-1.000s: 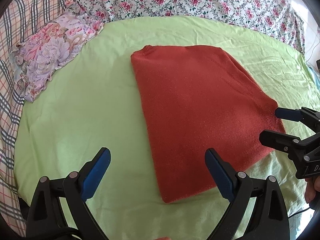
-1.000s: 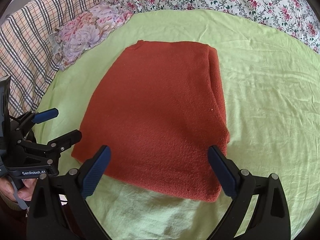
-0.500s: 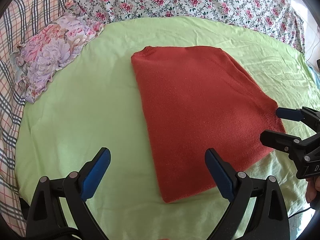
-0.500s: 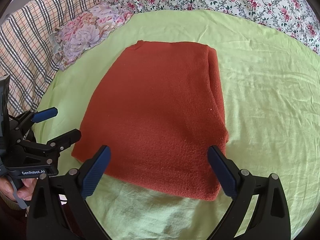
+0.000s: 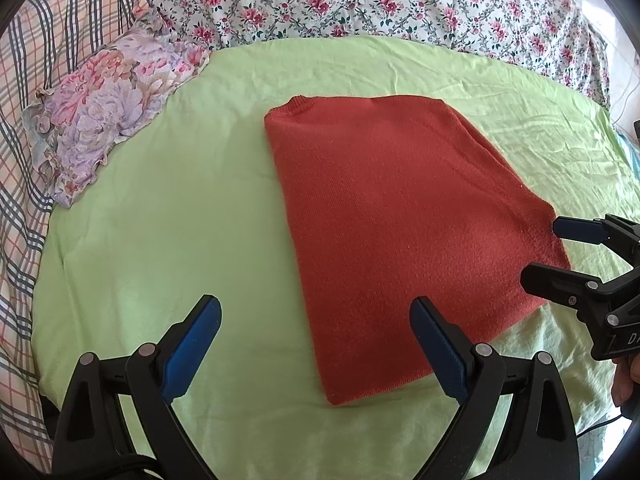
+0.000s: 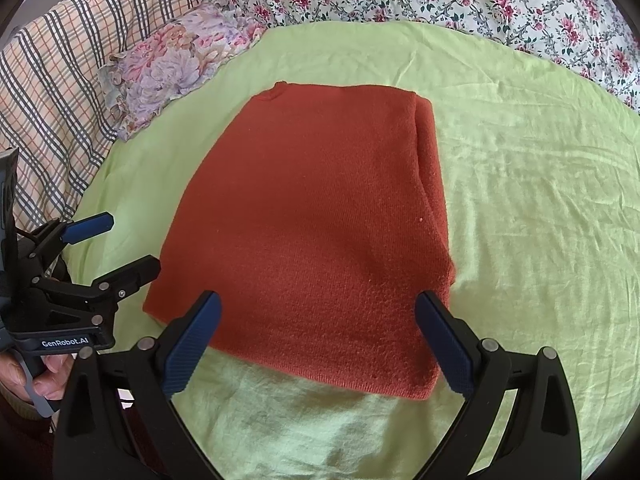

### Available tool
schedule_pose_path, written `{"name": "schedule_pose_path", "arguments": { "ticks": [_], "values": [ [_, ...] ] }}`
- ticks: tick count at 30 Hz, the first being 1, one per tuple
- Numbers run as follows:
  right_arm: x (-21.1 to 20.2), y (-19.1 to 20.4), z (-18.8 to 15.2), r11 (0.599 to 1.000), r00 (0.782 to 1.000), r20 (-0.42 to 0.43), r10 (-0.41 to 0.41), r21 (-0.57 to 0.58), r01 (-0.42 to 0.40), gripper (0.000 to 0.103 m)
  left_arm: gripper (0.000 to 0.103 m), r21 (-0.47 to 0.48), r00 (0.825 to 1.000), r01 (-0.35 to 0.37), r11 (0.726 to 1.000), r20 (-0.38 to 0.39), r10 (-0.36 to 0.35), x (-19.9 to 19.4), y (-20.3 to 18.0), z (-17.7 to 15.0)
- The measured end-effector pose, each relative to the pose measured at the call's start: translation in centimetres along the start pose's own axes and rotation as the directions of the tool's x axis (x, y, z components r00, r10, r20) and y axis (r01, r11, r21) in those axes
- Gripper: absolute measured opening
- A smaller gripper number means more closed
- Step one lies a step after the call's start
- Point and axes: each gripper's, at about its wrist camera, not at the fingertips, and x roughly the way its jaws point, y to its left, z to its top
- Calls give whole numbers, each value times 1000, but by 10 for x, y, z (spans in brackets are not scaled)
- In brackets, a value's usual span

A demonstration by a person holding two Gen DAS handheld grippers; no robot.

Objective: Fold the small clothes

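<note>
A rust-red knitted sweater [image 5: 396, 216] lies folded flat into a rectangle on the light green sheet [image 5: 168, 208]; it also shows in the right wrist view [image 6: 320, 232]. My left gripper [image 5: 316, 348] is open and empty, held just above the sweater's near left corner. My right gripper [image 6: 316, 344] is open and empty, held just above the sweater's near edge. Each gripper shows in the other's view: the right one [image 5: 560, 248] at the sweater's right corner, the left one [image 6: 116, 244] at its left corner.
A floral pillow [image 5: 108, 104] lies at the far left of the sheet. A plaid cover [image 5: 24, 152] runs along the left. A flowered bedspread [image 5: 360, 0] lies beyond the sheet's far edge. The sheet [image 6: 540, 200] is bare to the sweater's right.
Almost nothing: both grippers stay open at the sweater's near edge, with only a slight drift of the views. The sweater has not moved.
</note>
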Motion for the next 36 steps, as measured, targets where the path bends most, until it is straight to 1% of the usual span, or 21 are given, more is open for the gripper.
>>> {"name": "schedule_pose_path", "arguments": {
  "ticks": [18, 26, 36],
  "values": [
    [-5, -7, 1, 1000, 1000, 7, 1, -4, -1, 98, 96, 2, 1000, -1, 1000, 10, 1, -5, -3, 2],
    [-9, -9, 8, 1000, 1000, 21, 0, -11, 0, 98, 96, 10, 1000, 5, 1000, 12, -5, -4, -4, 6],
    [-3, -12, 14, 1000, 1000, 14, -8, -1, 8, 98, 95, 15, 999, -18, 1000, 28, 17, -5, -1, 13]
  ]
}}
